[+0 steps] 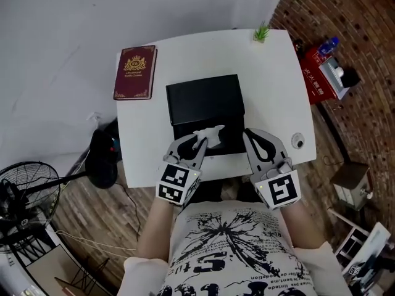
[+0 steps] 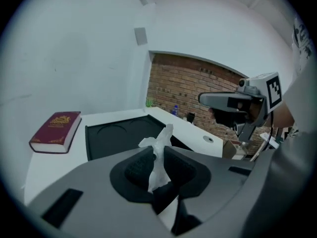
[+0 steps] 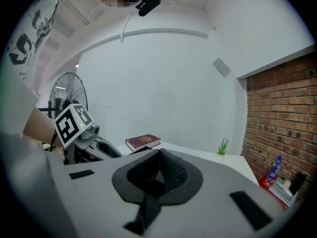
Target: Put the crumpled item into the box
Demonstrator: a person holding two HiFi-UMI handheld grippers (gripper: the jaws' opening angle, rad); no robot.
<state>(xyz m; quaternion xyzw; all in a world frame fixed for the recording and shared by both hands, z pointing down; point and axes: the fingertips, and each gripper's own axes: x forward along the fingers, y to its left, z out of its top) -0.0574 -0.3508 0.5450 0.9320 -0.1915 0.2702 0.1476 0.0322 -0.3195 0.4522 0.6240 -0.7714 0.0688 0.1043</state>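
- Clearly, the white table [image 1: 290, 91] is the ground of everything; both grippers hang over its near edge.
- On it, the black box [image 1: 203, 100] lies straight ahead of the left jaws and lower than them. In the head view its near part is just under the tips. Whether this dark surface is an open tray or a lid, I cannot tell.
- The left gripper [image 1: 200, 142] is the one that counts. Its jaws are clamped on the crumpled item [image 1: 210, 134], and they point forward and down toward the box.
- The right gripper [image 1: 250, 133] is beside the box's near right corner, well to the right of the left jaws. Its jaws are pressed together, with nothing between them.
- The crumpled item [image 2: 159, 167], thin white paper or tissue, stands with its long axis upright between the pads. A twisted end goes beyond the tips, toward the box.
- In my judgement, the coming move needs only the left hand: a little more forward and down, then the jaws come apart over the box.
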